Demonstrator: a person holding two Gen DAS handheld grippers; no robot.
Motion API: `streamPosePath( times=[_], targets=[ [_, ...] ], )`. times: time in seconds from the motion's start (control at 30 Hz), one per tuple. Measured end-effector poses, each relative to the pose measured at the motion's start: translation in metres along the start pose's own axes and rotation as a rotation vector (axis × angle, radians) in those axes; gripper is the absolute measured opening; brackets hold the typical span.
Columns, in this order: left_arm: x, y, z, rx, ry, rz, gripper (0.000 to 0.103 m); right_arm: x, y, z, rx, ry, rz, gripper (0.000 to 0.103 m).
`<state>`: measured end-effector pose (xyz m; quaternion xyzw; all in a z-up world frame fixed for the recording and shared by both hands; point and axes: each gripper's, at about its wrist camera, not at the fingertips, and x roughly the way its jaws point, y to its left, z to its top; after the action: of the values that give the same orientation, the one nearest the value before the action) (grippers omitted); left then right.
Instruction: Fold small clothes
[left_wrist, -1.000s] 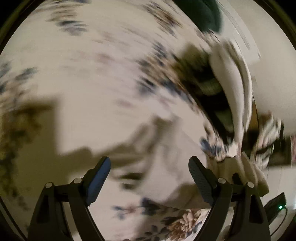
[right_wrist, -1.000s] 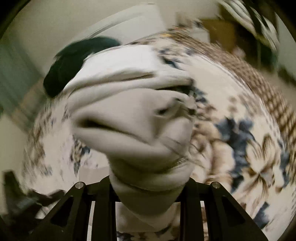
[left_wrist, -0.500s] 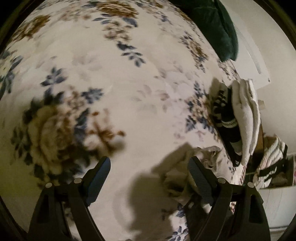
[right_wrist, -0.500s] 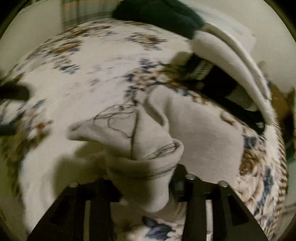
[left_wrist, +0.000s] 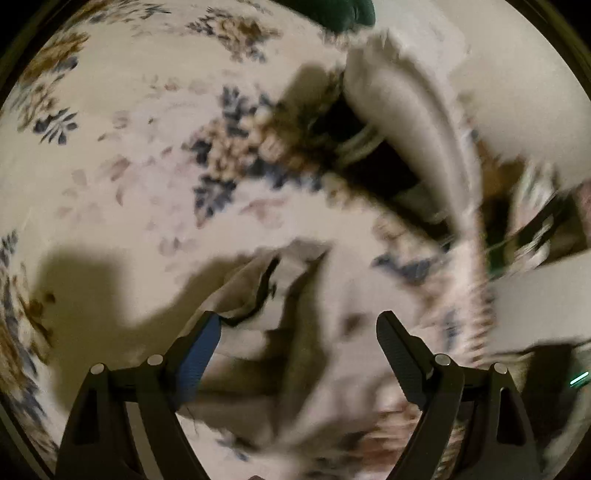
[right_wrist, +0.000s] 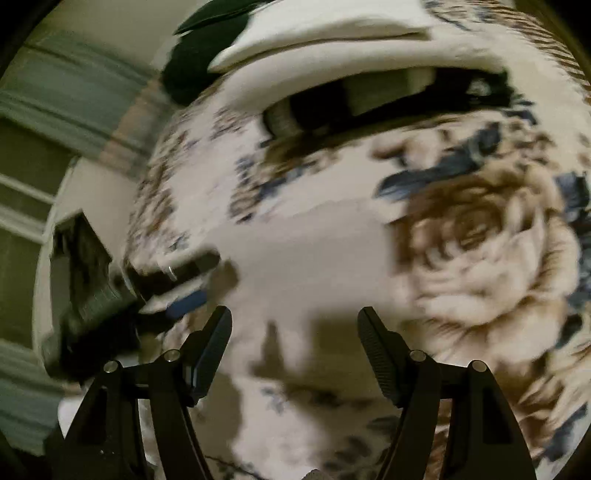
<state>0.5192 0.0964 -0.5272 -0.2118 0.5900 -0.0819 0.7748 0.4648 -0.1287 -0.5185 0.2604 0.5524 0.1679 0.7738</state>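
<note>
A small pale grey garment (left_wrist: 280, 332) is seen lying crumpled on a bed cover with big brown and blue flowers (left_wrist: 140, 147). In the left wrist view it lies at about 6 o'clock, right in front of the left hand-held gripper (left_wrist: 297, 332). The two fingers of this hand-held gripper are spread wide apart, and nothing is pinched between them. The blue pad of one finger (left_wrist: 201, 350) is seen at the edge of the cloth, but whether it is touched cannot be told, because the picture is blurry.

In the right wrist view the same pale garment (right_wrist: 306, 251) is spread flat on the bed cover (right_wrist: 480, 258), in the middle of the picture. The right hand-held gripper (right_wrist: 294, 332) is also wide open and nothing is held in it. Its fingers are over the near edge of the cloth. At about 9 o'clock the left hand-held gripper (right_wrist: 184, 291) is seen at the left edge of the garment.

Farther back, a pile of folded clothes (right_wrist: 351, 74) is seen at 12 o'clock in the right view: white pieces on top and a dark piece under them. The same pile (left_wrist: 406, 122) is seen at about 1 o'clock in the left view. Something dark green (left_wrist: 343, 14) lies behind it.
</note>
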Motion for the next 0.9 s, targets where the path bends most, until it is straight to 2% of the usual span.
streamPosePath(
  times=[0.07, 0.1, 0.17, 0.23, 0.33, 0.43, 0.47, 0.57, 0.6, 0.67, 0.73, 0.9],
  targets=[
    [0.018, 0.021, -0.003, -0.020, 0.036, 0.058, 0.089, 0.007, -0.013, 0.007, 0.038, 0.014, -0.053, 0.073],
    [0.025, 0.037, -0.005, -0.063, 0.054, 0.053, 0.097, 0.011, -0.018, 0.010, 0.054, 0.026, -0.067, 0.073],
    [0.030, 0.071, -0.008, -0.185, 0.077, -0.015, 0.100, 0.019, -0.026, 0.016, 0.072, 0.053, -0.069, 0.073],
    [0.023, 0.084, -0.010, -0.242, 0.069, -0.064, 0.100, 0.022, -0.033, 0.024, 0.067, 0.069, -0.058, 0.073],
    [-0.001, 0.086, -0.019, -0.281, 0.037, -0.092, 0.100, 0.036, -0.040, 0.036, 0.058, 0.116, 0.000, 0.073],
    [-0.037, 0.091, -0.054, -0.382, -0.033, -0.127, 0.099, 0.055, -0.054, 0.042, 0.105, 0.146, 0.124, 0.083],
    [-0.047, 0.095, -0.074, -0.429, -0.047, -0.137, 0.099, 0.064, -0.059, 0.043, 0.127, 0.156, 0.158, 0.083],
    [-0.045, 0.100, -0.118, -0.541, -0.015, -0.156, 0.099, 0.081, -0.069, 0.041, 0.164, 0.184, 0.226, 0.082],
    [-0.040, 0.100, -0.129, -0.564, -0.002, -0.165, 0.099, 0.083, -0.071, 0.038, 0.178, 0.179, 0.243, 0.080],
    [-0.029, 0.102, -0.139, -0.580, 0.036, -0.159, 0.098, 0.083, -0.070, 0.031, 0.185, 0.132, 0.232, 0.062],
    [-0.028, 0.103, -0.143, -0.570, 0.031, -0.148, 0.098, 0.079, -0.074, 0.020, 0.248, 0.101, 0.253, 0.053],
    [-0.039, 0.106, -0.138, -0.532, 0.003, -0.128, 0.098, 0.059, -0.090, -0.039, 0.590, 0.001, 0.366, 0.048]
  ],
)
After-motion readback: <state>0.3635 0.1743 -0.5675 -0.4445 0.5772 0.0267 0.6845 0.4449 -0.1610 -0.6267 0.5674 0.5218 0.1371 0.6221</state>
